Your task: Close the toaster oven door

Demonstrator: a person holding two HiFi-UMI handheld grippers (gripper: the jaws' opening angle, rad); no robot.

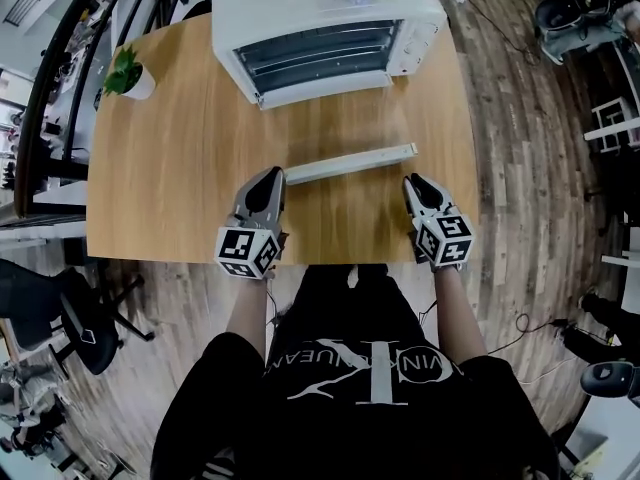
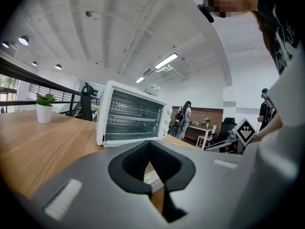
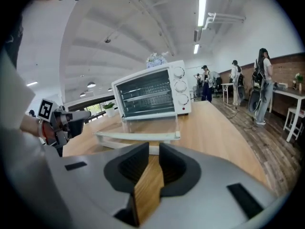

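The toaster oven is standing at the far edge of the table with its door lying fully open and flat, the white handle bar pointing toward the person. The left gripper is resting just short of the handle bar's left end, its fingertips meeting and gripping nothing. The right gripper is sitting just beside the bar's right end, its fingers standing slightly apart with only bare tabletop showing between them.
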